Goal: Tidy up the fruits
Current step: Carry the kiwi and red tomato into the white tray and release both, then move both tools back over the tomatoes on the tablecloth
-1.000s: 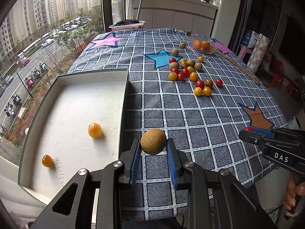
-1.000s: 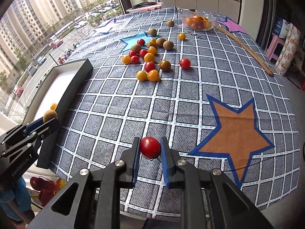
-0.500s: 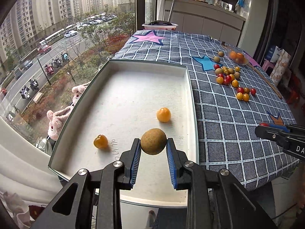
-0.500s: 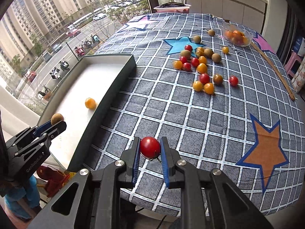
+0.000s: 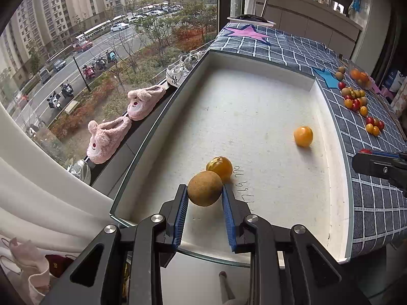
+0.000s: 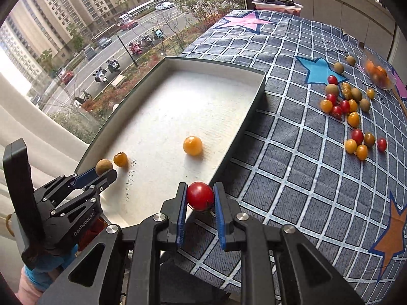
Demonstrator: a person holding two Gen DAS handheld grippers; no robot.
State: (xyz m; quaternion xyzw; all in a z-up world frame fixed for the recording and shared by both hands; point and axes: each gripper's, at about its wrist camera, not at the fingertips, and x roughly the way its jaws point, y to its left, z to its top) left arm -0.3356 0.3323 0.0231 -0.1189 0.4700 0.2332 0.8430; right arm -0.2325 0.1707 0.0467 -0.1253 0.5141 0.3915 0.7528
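Observation:
My left gripper (image 5: 205, 190) is shut on a brown round fruit (image 5: 205, 188) and hangs over the near end of the white tray (image 5: 254, 106). An orange tomato (image 5: 219, 168) lies in the tray just behind the brown fruit, and a second orange tomato (image 5: 303, 136) lies nearer the tray's right wall. My right gripper (image 6: 200, 195) is shut on a red tomato (image 6: 200, 196) above the tray's (image 6: 178, 106) near right edge. The right wrist view also takes in the left gripper (image 6: 98, 174) with its brown fruit (image 6: 103, 165).
Several red, orange and brown fruits (image 6: 348, 111) are scattered on the checked tablecloth (image 6: 292, 152) to the right of the tray. A glass bowl (image 6: 379, 73) of orange fruit stands at the far right. Beyond the tray's left side, pink slippers (image 5: 127, 124) lie on the window ledge.
Both grippers have swung left from the tablecloth toward the tray. The left one, with its brown fruit, now sits over the tray's near end beside an orange tomato. The right one has reached the tray's edge.

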